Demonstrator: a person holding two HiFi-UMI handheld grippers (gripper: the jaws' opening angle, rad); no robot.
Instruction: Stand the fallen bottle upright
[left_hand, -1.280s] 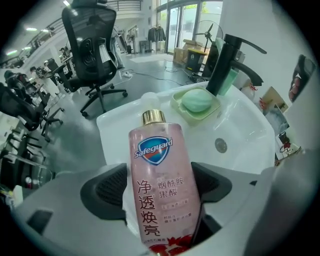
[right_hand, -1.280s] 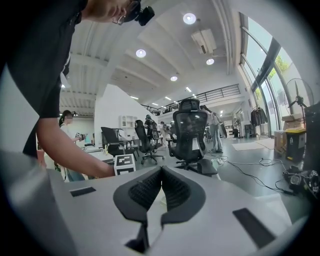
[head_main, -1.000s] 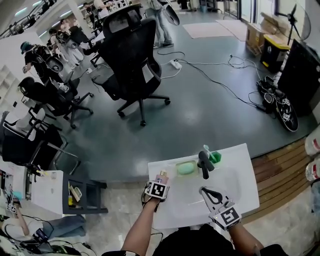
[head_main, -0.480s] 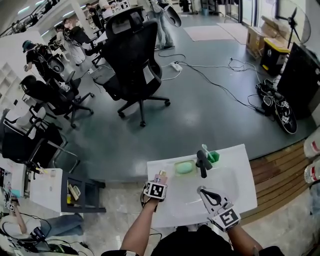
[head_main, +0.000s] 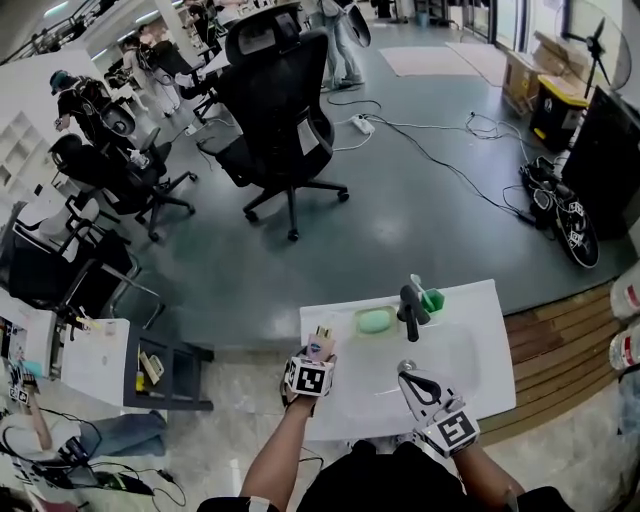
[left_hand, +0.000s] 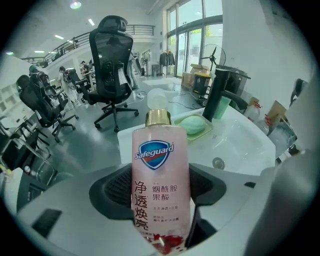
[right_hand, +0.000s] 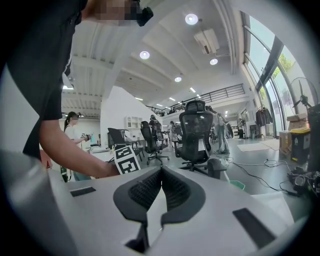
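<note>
We work at a white sink (head_main: 490, 340) in an open office with a grey floor. Nearer to us than the faucet (head_main: 408, 312) and to its left, our left gripper (head_main: 316, 358) has its jaws clamped on the pink bottle (left_hand: 159, 185). The bottle lies along them, gold cap pointing away from us, and it doesn't look upright yet.

To do this well, we should turn the wrist until the cap points straight up. Then we set the base flat on bare counter left of the faucet, clear of the soap dish (head_main: 375, 320), and let go only once it sits steady.

Our left forearm reaches in with the gripper pitched downward. Our right gripper (right_hand: 161, 175), nearer than the faucet, is closed on nothing and roughly level.
</note>
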